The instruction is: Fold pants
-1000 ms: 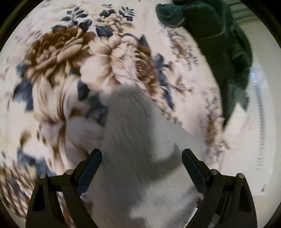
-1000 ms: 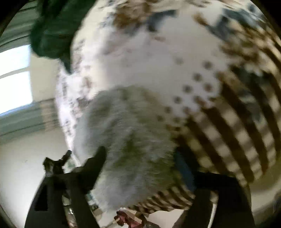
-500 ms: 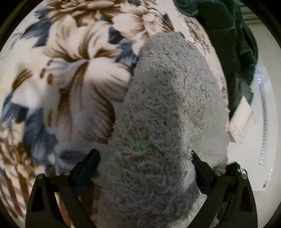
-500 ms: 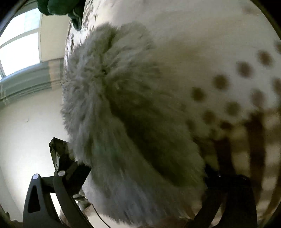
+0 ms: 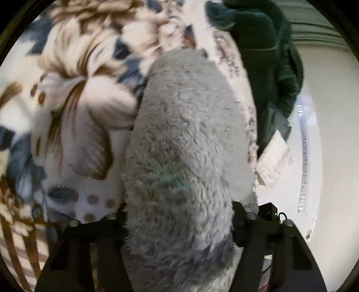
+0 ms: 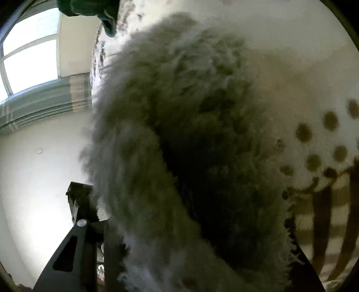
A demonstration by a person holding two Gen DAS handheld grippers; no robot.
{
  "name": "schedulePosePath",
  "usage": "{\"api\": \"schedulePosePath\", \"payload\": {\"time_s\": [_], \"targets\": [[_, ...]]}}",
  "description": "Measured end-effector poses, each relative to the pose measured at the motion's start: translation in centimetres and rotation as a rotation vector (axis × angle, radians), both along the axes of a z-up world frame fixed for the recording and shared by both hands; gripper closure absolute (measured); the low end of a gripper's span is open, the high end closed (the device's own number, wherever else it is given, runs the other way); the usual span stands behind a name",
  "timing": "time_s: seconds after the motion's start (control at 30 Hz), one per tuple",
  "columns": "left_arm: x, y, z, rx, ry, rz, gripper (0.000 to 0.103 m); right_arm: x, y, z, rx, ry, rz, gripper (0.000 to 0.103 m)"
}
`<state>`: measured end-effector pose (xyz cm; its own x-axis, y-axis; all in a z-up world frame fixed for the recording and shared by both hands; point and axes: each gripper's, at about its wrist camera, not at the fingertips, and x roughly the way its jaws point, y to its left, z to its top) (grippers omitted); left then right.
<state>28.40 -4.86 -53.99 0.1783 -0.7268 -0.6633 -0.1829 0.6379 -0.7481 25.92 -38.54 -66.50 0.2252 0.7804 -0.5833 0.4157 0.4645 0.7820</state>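
Grey fleece pants (image 5: 190,125) lie along a floral blanket (image 5: 74,101) on the bed, close to its edge. My left gripper (image 5: 178,215) has its jaws closing on the near end of the pants; the fleece fills the gap and bulges over both black fingers. In the right wrist view the same pants (image 6: 179,112) fill most of the picture, dark and blurred. My right gripper (image 6: 195,224) is closing on them too, with its left finger (image 6: 89,242) sunk in the pile and its right finger mostly hidden under it.
A dark green garment (image 5: 264,56) is heaped at the far edge of the bed, also seen as the green garment (image 6: 94,9). A cream folded cloth (image 5: 273,161) hangs by the bed's side. Pale floor lies beyond. A window (image 6: 29,60) is at upper left.
Both grippers came down and forward over the pants' near end, from wide open above them to jaws drawn in on the fleece. The pants now fill both views.
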Motion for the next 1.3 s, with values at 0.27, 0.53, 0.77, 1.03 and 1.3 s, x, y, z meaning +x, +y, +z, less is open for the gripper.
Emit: {"api": "schedulePosePath", "payload": {"time_s": [0.27,0.53,0.77,1.03,1.3], "targets": [[2.7,1.2,5.4,-0.024,-0.099,0.018,0.049,3.3,2.3,6.8,-0.039,-0.109,-0.009,0.058],[14.3,7.5,9.5,-0.088,-0.241,0.055,0.050,14.4,7.4,12.5,-0.083,-0.249,-0.030,0.058],[28.9,15.8,9.4,-0.056,-0.317,0.047,0.049,29.8,17.8,12.1,-0.104,-0.330,-0.035,0.058],[40.8,24.6,3.7,0.001,-0.322,0.091,0.049,44.9,27.0,6.2,-0.130,-0.362,0.037,0.058],[39.5,28.6,0.1,0.117,-0.147,0.115,0.033,45.9,28.7,2.4,-0.301,-0.222,0.128,0.018]]}}
